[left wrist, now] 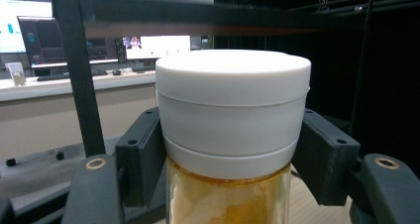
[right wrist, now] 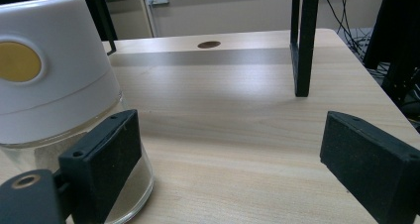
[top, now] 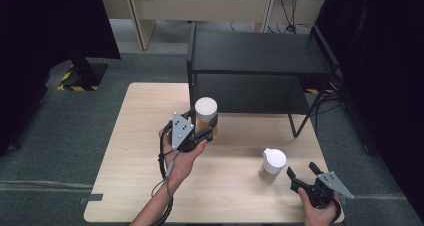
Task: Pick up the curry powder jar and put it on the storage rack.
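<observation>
left gripper clamped on white-lidded jar of yellow powder, held off the table; right gripper jaws apart, just beside white-capped shaker

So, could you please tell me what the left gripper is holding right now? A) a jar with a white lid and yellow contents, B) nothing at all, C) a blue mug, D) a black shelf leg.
A: the left gripper has its jaws closed on the white-lidded jar of yellow contents, held off the table.
</observation>
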Demonstrator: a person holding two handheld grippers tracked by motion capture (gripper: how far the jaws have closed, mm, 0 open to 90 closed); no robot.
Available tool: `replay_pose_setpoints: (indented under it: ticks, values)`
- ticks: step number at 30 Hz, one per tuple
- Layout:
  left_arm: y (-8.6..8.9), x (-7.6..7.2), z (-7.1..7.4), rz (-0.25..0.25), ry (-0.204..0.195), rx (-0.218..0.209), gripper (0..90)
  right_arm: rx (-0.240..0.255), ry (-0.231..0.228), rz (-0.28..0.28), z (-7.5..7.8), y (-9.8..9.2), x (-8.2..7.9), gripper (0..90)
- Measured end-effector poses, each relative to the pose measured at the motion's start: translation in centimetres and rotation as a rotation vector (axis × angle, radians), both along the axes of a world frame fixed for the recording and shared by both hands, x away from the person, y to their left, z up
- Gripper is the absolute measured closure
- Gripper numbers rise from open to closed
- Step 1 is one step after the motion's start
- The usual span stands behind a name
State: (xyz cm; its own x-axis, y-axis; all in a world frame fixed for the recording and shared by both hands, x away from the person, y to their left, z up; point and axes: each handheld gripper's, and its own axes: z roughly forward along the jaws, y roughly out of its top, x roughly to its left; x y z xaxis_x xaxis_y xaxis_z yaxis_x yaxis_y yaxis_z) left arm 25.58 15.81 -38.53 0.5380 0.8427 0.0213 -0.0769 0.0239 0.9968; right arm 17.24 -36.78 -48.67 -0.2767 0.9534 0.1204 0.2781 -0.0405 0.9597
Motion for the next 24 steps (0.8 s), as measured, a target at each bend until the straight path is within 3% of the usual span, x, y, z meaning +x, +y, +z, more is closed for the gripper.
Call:
replay_pose_setpoints:
  ticks: [12,24]
  values:
    - [-0.6,0.2,3.1,-0.007,-0.065,-0.013,34.1,0.000,0.001,0.000,0.0,0.0,0.0,9.1]
    - [-1.1,0.9,5.5,0.008,-0.086,-0.022,34.1,0.003,0.003,-0.001,0.0,0.0,0.0,9.1]
